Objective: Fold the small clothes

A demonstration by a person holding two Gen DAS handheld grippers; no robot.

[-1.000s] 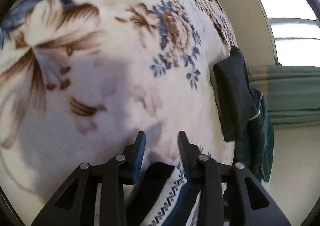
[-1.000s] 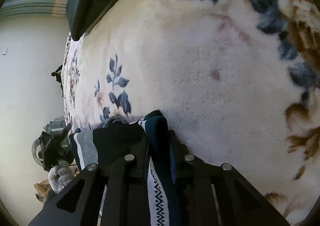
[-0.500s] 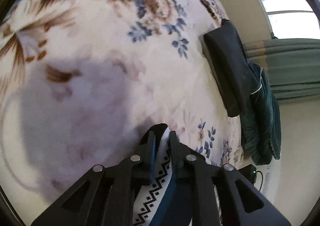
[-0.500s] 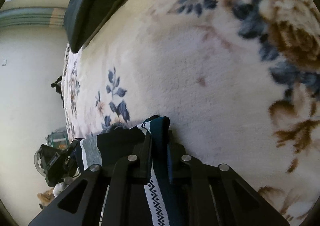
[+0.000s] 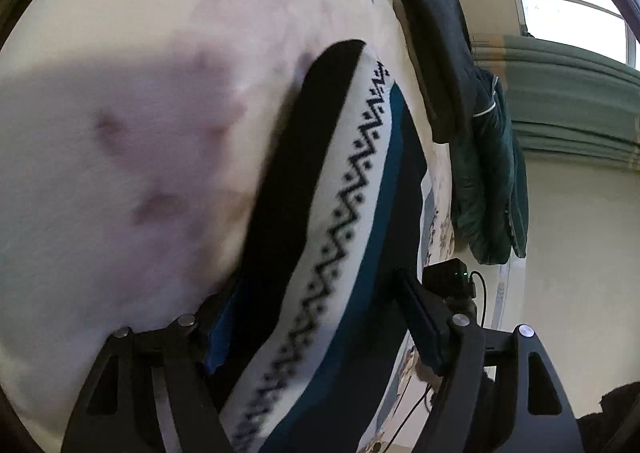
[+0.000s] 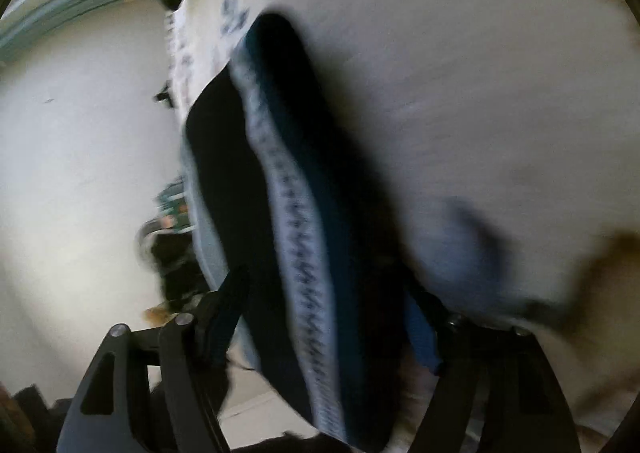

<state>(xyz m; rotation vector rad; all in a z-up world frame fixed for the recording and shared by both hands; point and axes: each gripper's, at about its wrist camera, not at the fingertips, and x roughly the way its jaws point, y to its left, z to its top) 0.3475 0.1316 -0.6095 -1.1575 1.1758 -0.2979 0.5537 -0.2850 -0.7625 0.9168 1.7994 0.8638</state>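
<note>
Where both tools pinched the patterned garment [image 5: 340, 213] a second ago, the left tool [image 5: 320, 317] and right tool [image 6: 324, 305] have just been opening, jaws wide around it on the floral blanket [image 5: 120, 173].

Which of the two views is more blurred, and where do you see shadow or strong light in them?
Right wrist view: heavy motion blur, smearing the sock pattern and blanket. Left wrist view: sharper, zigzag on the sock still readable, soft at the near end; a broad grey shadow lies on the blanket; the window is overexposed. Both bend strongly at the edges, fisheye.
</note>
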